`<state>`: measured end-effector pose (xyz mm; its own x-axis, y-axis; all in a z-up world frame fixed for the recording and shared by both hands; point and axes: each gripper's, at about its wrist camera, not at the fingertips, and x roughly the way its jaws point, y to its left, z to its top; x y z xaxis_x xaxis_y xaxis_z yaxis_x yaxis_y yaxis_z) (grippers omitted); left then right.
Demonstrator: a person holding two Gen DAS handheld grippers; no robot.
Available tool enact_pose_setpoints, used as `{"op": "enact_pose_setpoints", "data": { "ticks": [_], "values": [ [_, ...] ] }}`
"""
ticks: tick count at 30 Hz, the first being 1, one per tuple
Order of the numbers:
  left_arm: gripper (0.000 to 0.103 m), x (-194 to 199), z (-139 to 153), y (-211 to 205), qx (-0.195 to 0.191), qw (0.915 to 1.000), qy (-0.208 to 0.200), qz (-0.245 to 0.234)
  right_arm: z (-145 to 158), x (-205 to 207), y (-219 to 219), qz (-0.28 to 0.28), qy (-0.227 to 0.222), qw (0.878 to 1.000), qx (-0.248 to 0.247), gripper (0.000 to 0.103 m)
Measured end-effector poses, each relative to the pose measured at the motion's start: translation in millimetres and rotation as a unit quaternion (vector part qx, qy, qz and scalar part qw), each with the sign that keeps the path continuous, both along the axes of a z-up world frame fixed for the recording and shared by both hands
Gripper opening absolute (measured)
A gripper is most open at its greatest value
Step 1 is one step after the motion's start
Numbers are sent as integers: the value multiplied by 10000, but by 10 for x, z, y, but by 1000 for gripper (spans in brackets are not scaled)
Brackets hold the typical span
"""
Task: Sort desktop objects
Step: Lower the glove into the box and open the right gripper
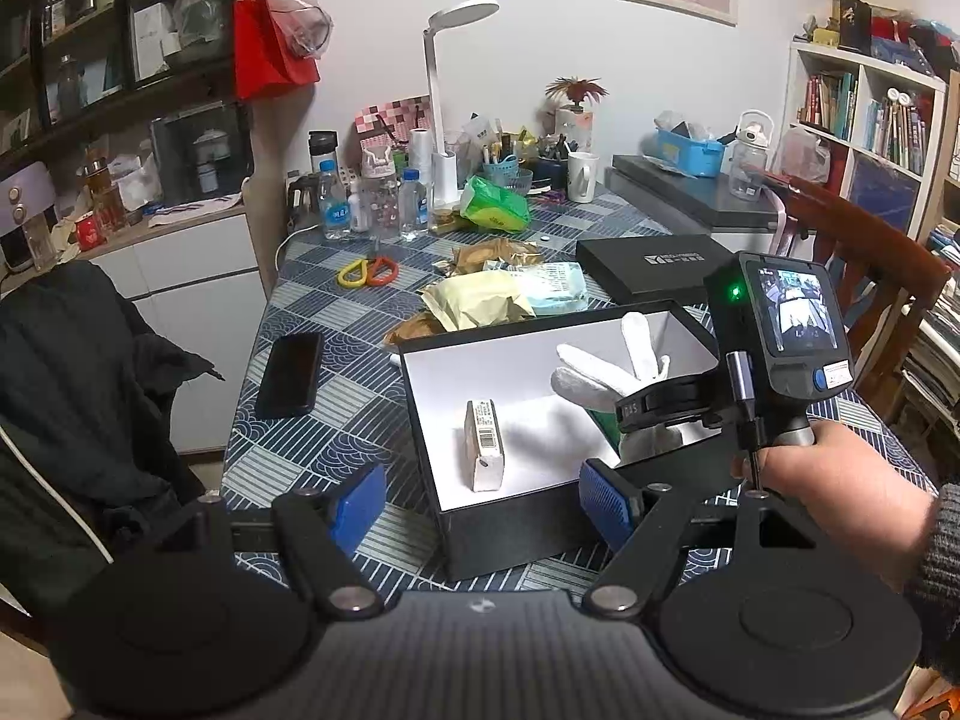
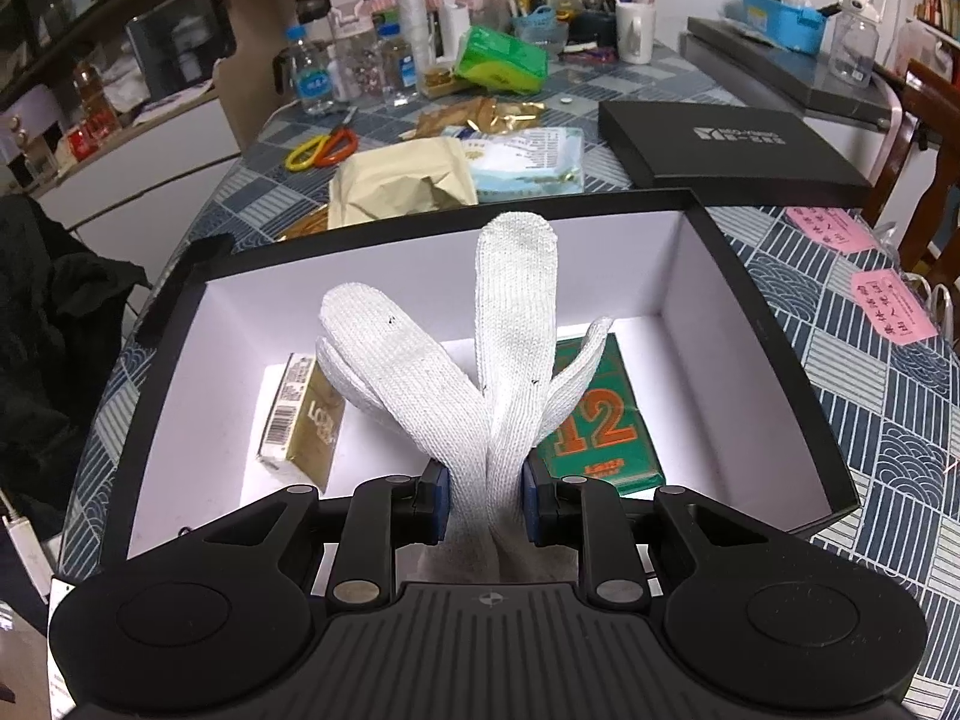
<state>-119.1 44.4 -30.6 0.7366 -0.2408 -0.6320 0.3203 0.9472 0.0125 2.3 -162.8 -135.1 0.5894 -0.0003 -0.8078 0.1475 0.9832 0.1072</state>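
The right gripper [image 2: 485, 501] has its fingers [image 2: 433, 501] clamped on a white knit glove [image 2: 480, 372], whose long axis runs away from the camera, fingertips up, above the open black box [image 2: 762, 324] on the desk [image 2: 888, 420]. Inside the box lie a green pack [image 2: 606, 426] marked "12" and a gold carton [image 2: 303, 420] with a barcode, its lettering unreadable. The left gripper [image 1: 483, 510] hangs with fingers wide and empty at the box's near wall; the black lid [image 2: 720, 144] beyond carries a pale logo too small to read.
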Motion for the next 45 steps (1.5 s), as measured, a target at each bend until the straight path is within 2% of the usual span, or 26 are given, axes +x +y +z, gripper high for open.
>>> {"op": "enact_pose_setpoints", "data": {
  "ticks": [10, 23, 34, 45],
  "values": [
    [85, -16, -4, -35, 5, 10000, 16, -7, 12, -48, 37, 7, 0, 10000, 81, 24],
    [85, -19, -51, -31, 27, 9999, 126, -29, -9, 14, -232, -400, -4, 9989, 252, 24],
    [85, 17, -77, -40, 5, 9998, 200, 34, -27, 243, -387, -466, 67, 9989, 66, 24],
    [85, 76, -112, -65, -11, 9995, 298, 99, -121, 538, -424, -300, 391, 9986, -190, 26]
  ]
}}
